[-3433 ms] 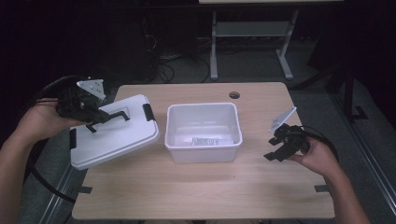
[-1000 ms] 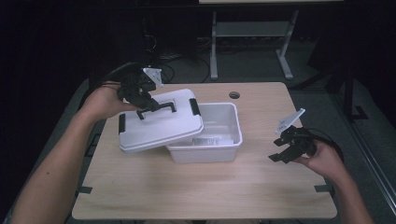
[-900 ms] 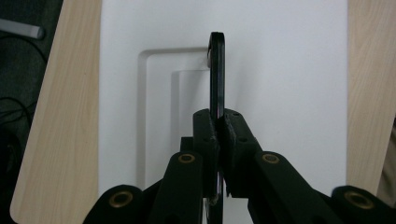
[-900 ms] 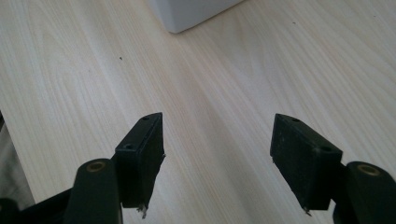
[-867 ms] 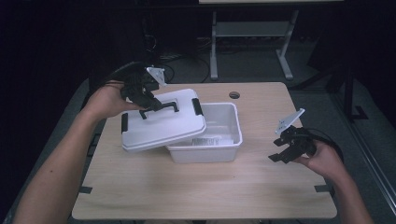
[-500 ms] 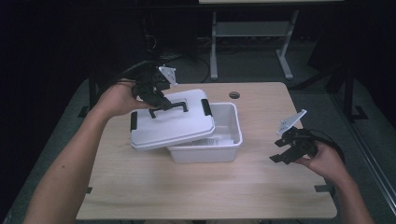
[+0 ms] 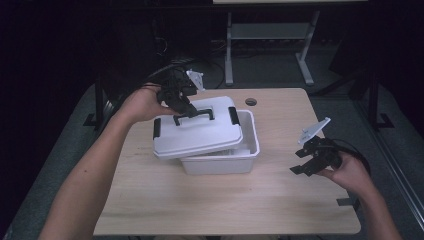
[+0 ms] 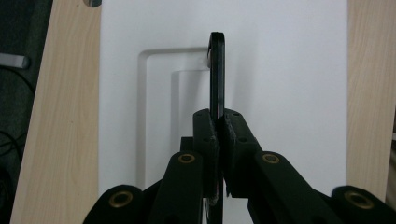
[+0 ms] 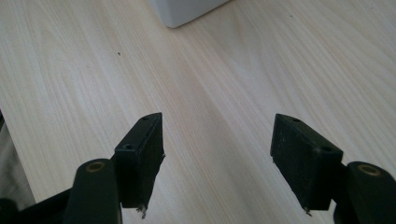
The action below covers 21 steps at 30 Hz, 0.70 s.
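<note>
My left claw (image 7: 186,111) pinches the lid (image 7: 197,131) handle (image 8: 216,74) over the bin (image 7: 220,162); right claw (image 7: 305,162) gapes empty above the bench (image 7: 225,200). No readable writing.

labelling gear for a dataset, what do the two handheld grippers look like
Both the left gripper and the right gripper are matte black, with linkage arms on brass-coloured pivot pins and blocky rectangular jaws. Each carries a grey three-cornered plate on top and trails a black cable. The person's forearms are bare, with no sleeves showing.

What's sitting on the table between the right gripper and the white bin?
Nothing: in the high view bare wooden table separates the right gripper from the white bin. The right gripper view shows open jaws over bare wood.
</note>
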Tool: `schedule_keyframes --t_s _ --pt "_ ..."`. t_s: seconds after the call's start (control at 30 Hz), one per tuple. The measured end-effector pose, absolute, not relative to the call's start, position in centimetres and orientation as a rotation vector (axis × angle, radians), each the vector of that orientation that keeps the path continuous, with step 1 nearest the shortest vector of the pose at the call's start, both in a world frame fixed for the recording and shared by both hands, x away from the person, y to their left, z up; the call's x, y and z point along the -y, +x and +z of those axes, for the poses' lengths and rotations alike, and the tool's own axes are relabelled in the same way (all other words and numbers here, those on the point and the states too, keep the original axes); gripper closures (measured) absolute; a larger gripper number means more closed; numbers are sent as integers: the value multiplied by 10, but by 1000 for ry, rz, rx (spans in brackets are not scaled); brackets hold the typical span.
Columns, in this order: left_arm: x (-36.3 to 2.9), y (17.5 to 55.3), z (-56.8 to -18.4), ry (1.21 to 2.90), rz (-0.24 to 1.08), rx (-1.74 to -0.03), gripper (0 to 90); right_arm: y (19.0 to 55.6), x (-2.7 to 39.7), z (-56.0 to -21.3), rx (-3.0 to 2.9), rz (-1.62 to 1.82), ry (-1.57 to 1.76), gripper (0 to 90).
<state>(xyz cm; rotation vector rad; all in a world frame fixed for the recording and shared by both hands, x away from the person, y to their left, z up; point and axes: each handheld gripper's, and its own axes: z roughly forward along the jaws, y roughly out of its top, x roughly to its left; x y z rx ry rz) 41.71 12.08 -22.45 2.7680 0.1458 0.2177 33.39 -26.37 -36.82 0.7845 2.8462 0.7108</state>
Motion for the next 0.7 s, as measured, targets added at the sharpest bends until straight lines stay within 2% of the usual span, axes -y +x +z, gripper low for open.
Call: schedule_keyframes --t_s 0.7 --pt "-99 428 -240 2752 177 -113 849 334 266 -369 -2846 707 782 339"
